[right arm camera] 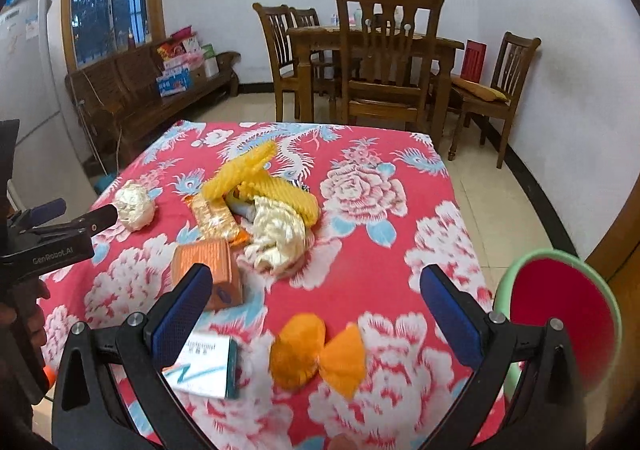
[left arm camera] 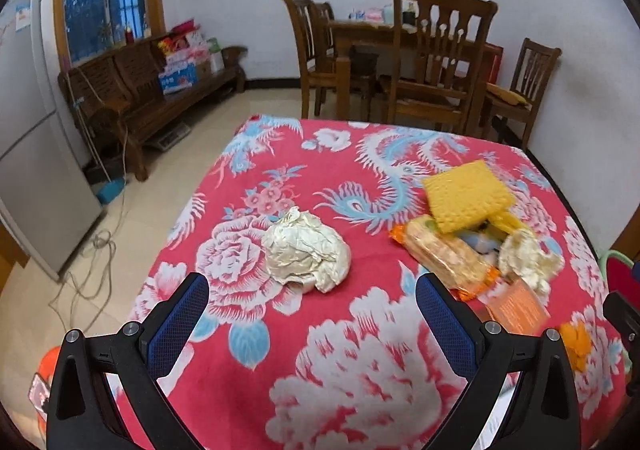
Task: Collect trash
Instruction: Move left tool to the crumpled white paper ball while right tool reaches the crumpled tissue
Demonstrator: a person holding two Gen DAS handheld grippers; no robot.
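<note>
The right gripper (right arm camera: 316, 290) hovers above the near edge of the table covered by a red floral cloth (right arm camera: 400, 185), jaws spread wide and empty. Directly below and between its blue-padded fingers (right arm camera: 180, 314) lies an orange crumpled wrapper (right arm camera: 316, 354); a white-and-teal printed card (right arm camera: 208, 370) lies just beside the left finger. Just beyond sits an orange cardboard carton (right arm camera: 216, 270).

The left gripper (left arm camera: 312, 302) is likewise released, holding nothing. A crumpled cream paper ball (left arm camera: 306, 250) rests on the cloth just ahead of it, between the finger lines.

At mid-table, the trash forms a cluster: an orange-edged clear snack packet (right arm camera: 214, 215), a second cream crumpled paper wad (right arm camera: 276, 238), and a yellow foam net sleeve (right arm camera: 264, 181), all touching or overlapping.

A round red stool with a green rim (right arm camera: 560, 314) stands beside the table on the right. Wooden dining chairs (right arm camera: 384, 53) stand well beyond.
</note>
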